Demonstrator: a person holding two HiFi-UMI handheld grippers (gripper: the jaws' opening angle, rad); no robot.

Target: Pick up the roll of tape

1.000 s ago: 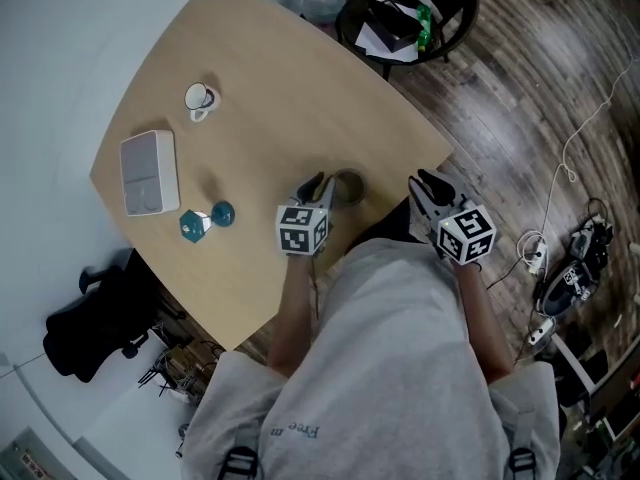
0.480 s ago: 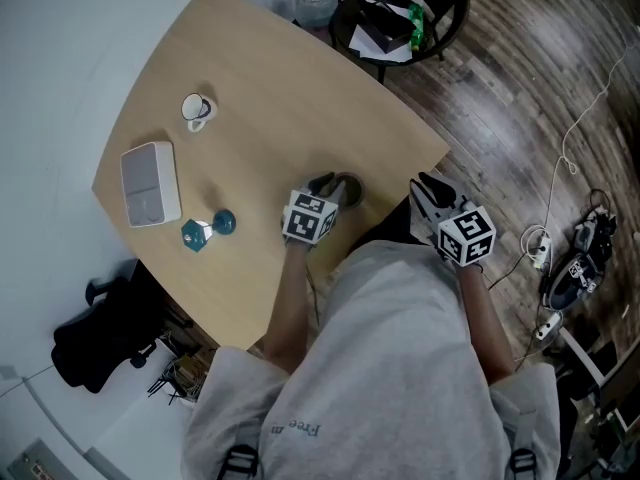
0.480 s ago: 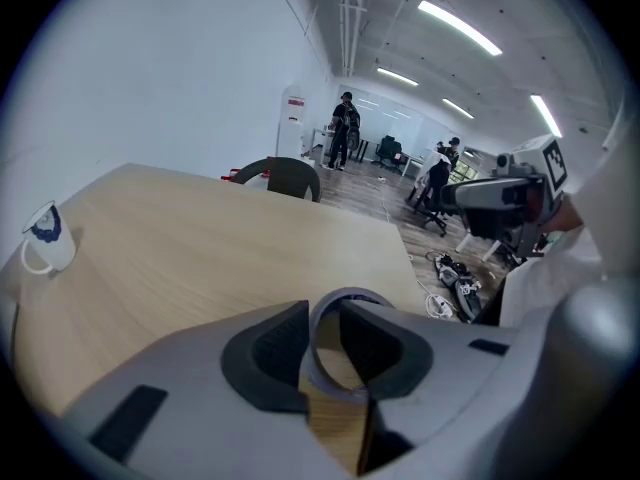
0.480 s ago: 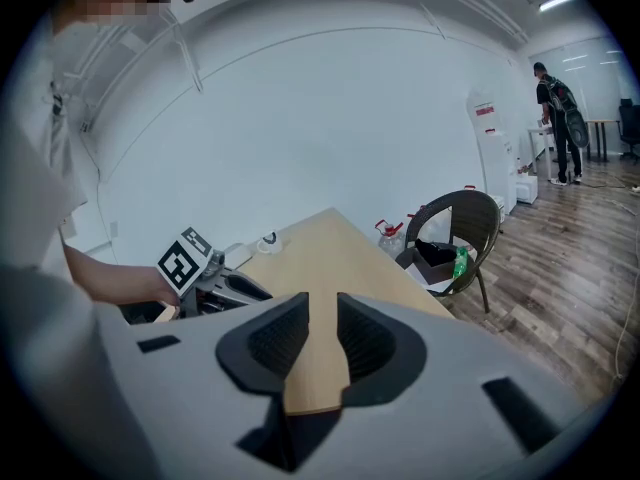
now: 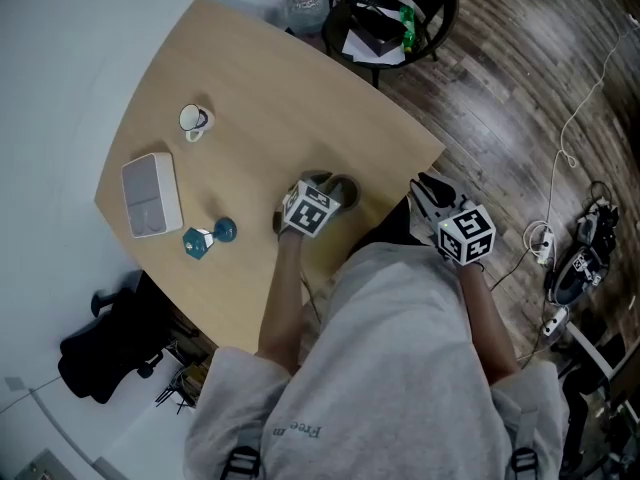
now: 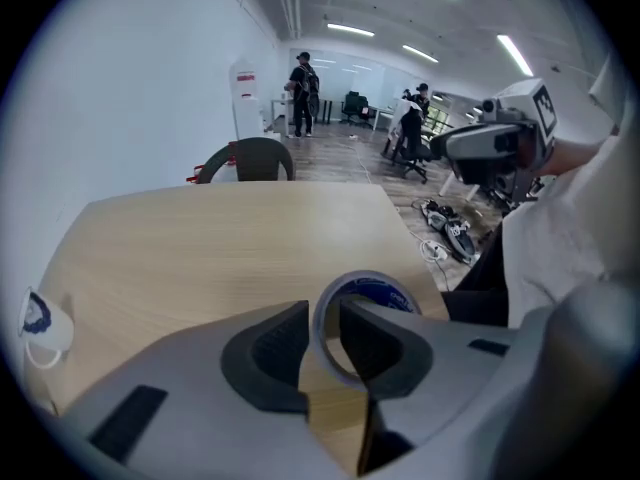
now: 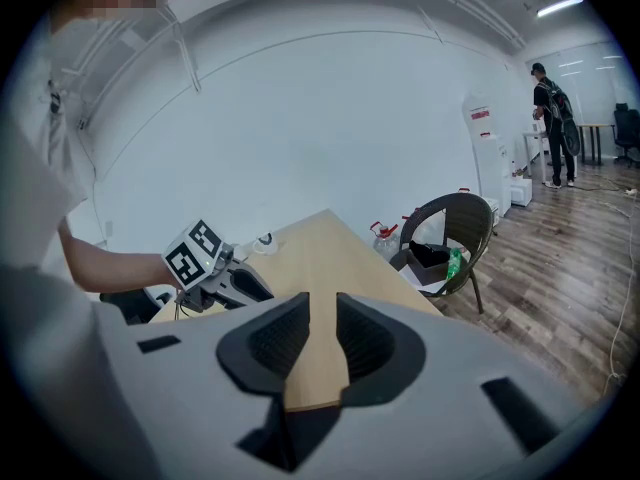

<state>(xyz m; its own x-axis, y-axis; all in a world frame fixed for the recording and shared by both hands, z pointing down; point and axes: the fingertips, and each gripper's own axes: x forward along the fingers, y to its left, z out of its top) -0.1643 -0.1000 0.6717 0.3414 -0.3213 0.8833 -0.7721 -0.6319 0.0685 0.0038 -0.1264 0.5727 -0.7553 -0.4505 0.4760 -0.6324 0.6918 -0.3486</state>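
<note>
At the near edge of the tabletop (image 5: pixel 250 98), toward its right corner, the roll of tape (image 6: pixel 385 290) is straddled by the left hand-held gripper (image 6: pixel 322 316). One jaw is set outside the ring and the other inside its hole. The jaws are drawn to a narrow gap, and the near wall of the roll appears to be pinched between the pads.

The roll is seen lying flat, its opening facing up, so its axis stands upright and the jaws cross only one thickness of wall. It lies directly ahead of and beneath this hand-held gripper, which is by far the nearer of the two. A straight lift is judged to be all that the pick-up now calls for, provided the wall does not slip.

The right hand-held gripper (image 7: pixel 322 340) is held off the near edge, beside the right corner and well apart from the roll. Its jaws are slightly parted and nothing is held between them.

Farther across, a small blue object (image 5: pixel 208 236), a white box (image 5: pixel 150 193) and a mug (image 5: pixel 192 120) are left untouched toward the left corner.
</note>
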